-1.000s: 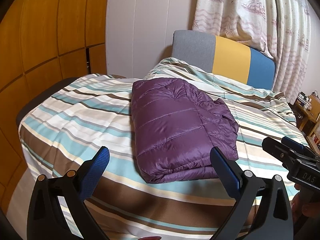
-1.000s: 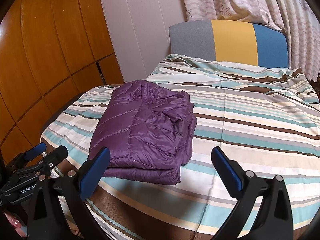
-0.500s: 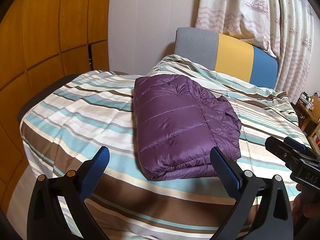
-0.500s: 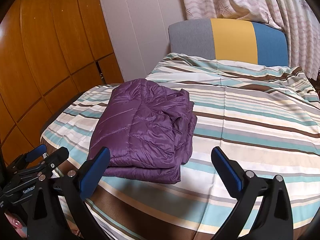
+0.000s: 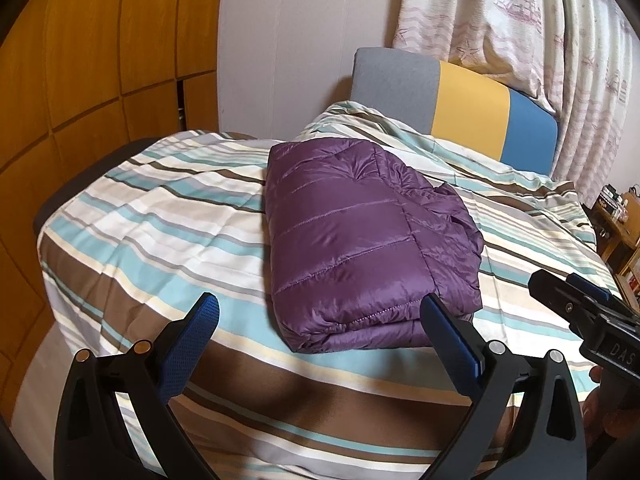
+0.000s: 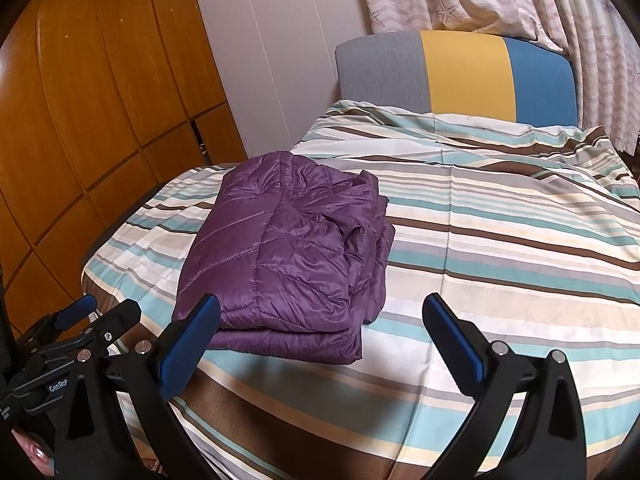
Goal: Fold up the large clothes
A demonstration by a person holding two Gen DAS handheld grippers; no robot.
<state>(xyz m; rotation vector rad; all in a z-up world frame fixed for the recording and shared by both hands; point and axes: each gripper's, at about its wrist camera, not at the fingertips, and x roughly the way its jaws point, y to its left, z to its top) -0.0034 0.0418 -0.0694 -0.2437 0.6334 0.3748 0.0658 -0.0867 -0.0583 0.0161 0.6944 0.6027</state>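
Observation:
A purple quilted puffer jacket (image 5: 360, 240) lies folded in a compact rectangle on the striped bed cover (image 5: 160, 216). It also shows in the right wrist view (image 6: 288, 256), left of centre. My left gripper (image 5: 320, 320) is open and empty, held back near the bed's front edge, just short of the jacket. My right gripper (image 6: 320, 316) is open and empty, near the jacket's front right corner. Each gripper shows at the edge of the other's view: the right one (image 5: 576, 304), the left one (image 6: 88, 320).
A grey, yellow and blue headboard (image 6: 456, 72) stands at the far end under patterned curtains (image 5: 520, 20). A wooden wardrobe (image 6: 80, 100) lines the left side. A wooden shelf with small items (image 5: 616, 216) stands at the bed's right.
Both grippers have drifted slightly, so the jacket sits a little lower and larger in the left view. The jacket itself has not moved; both grippers stay open.

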